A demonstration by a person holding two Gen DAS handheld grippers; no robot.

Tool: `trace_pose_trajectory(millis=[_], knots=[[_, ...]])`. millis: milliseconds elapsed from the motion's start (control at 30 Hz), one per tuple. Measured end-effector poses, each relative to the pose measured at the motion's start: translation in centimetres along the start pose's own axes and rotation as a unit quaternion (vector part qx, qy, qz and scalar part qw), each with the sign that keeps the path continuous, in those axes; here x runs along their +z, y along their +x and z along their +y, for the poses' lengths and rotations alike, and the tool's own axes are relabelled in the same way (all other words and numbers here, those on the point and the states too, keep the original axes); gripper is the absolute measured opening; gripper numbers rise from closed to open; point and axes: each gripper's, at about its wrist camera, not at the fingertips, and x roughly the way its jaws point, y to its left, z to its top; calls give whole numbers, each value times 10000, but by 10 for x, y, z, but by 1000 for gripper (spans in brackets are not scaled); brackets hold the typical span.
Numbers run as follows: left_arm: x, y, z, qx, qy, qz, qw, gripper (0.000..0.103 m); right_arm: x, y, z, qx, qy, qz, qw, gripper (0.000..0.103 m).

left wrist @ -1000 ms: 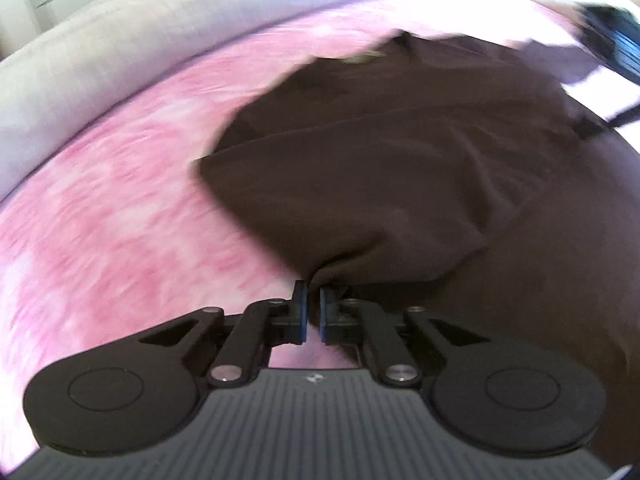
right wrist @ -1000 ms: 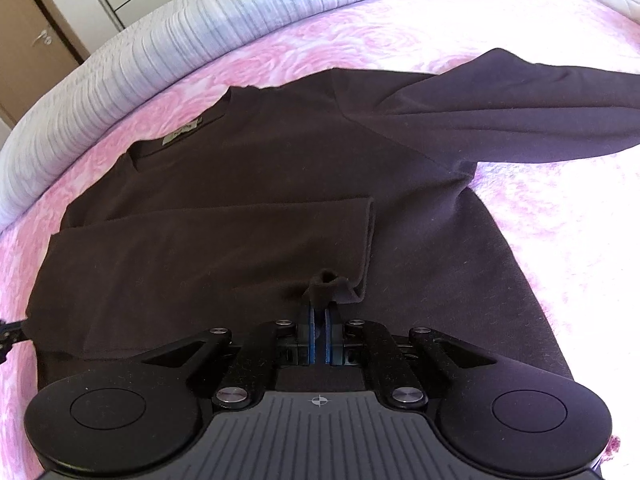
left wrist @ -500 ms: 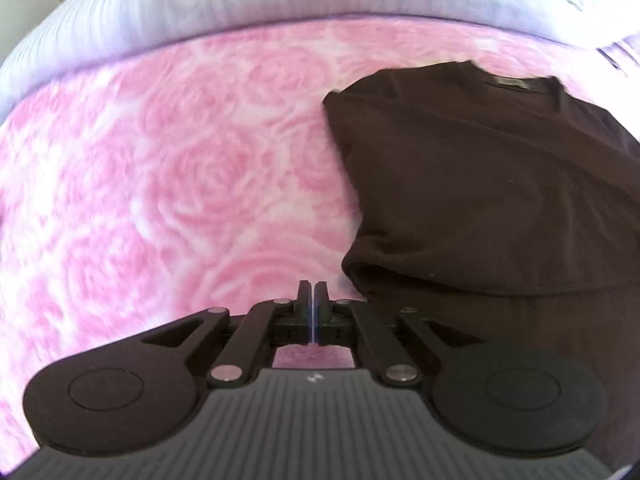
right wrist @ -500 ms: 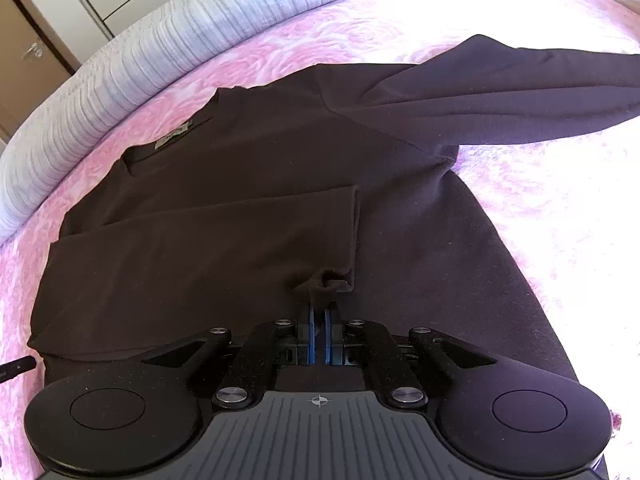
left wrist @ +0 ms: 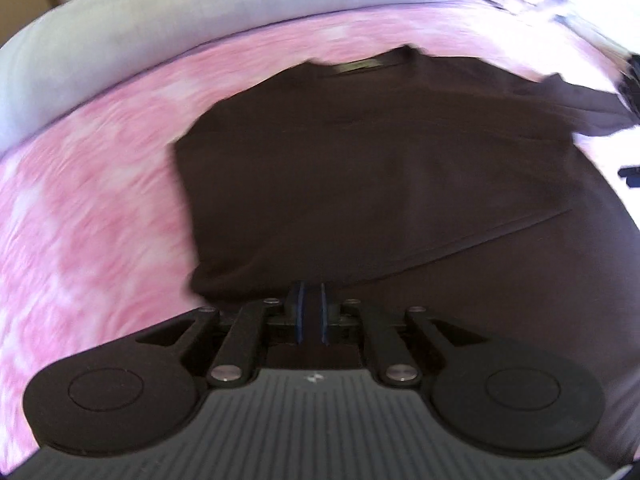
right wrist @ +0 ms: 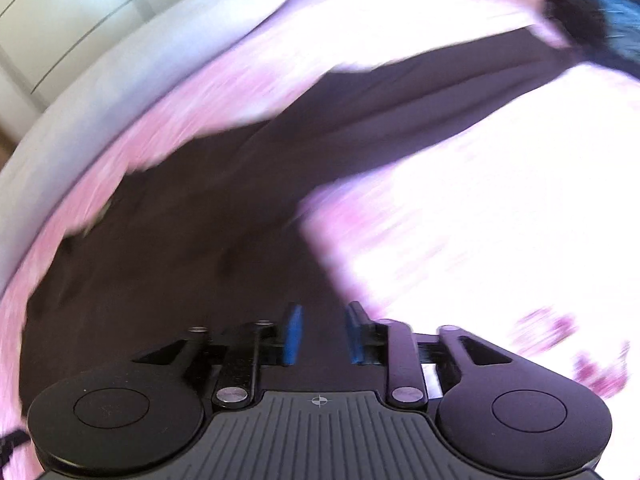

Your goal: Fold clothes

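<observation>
The right gripper [right wrist: 320,332] has let go of the folded sleeve; its jaws now stand spread above the dark sweater [left wrist: 380,184], which lies on the pink bedspread [left wrist: 100,208]. The left gripper [left wrist: 311,312], jaws slightly apart, pinches nothing. The far sleeve [right wrist: 440,96] is probably next.

a home bedroom — pink rose bedspread [left wrist: 100,184], wardrobe doors [right wrist: 60,32].
</observation>
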Motion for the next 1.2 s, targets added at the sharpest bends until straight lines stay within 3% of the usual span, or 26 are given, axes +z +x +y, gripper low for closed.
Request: trace_pose_trajectory(millis=[67,267,467,567,700,733,767,800,900,1033,1100,1200], knots=[[13,3,-20,-12,130,-78,9999,13,25,-7,-35,-134,247,-197,9994,49],[58,23,-98,197,168,-65,9996,16,117,3,-150,-114,765,-623,9951,50],[92,57,-179,243,259,226,9991,18,211,39,-255,-103,1231,-972,9876,50],[108,69,-211,216,408,340,9984,20,234,64,-293,-107,1606,-913,9827,50],[123,76,-232,288,659,360,9968,20,244,80,-305,208,1704,-896,9811,50],[126,76,-233,289,655,363,9968,20,245,81,-305,268,1704,-861,9812,47],[129,76,-235,291,650,366,9968,20,246,81,-305,284,1721,-815,9813,19],[131,76,-235,298,654,357,9968,21,248,79,-302,261,1675,-806,9822,3],[133,67,-230,347,678,233,9968,21,254,60,-274,115,1244,-929,9878,3],[124,45,-207,452,424,16,9981,22,260,28,-181,469,88,-1222,9914,3],[112,32,-188,503,224,-55,9985,23,251,10,-117,911,-454,-1442,9843,3],[90,11,-156,562,-39,-135,9983,23,217,-32,-2,1761,-1372,-1914,9558,3]])
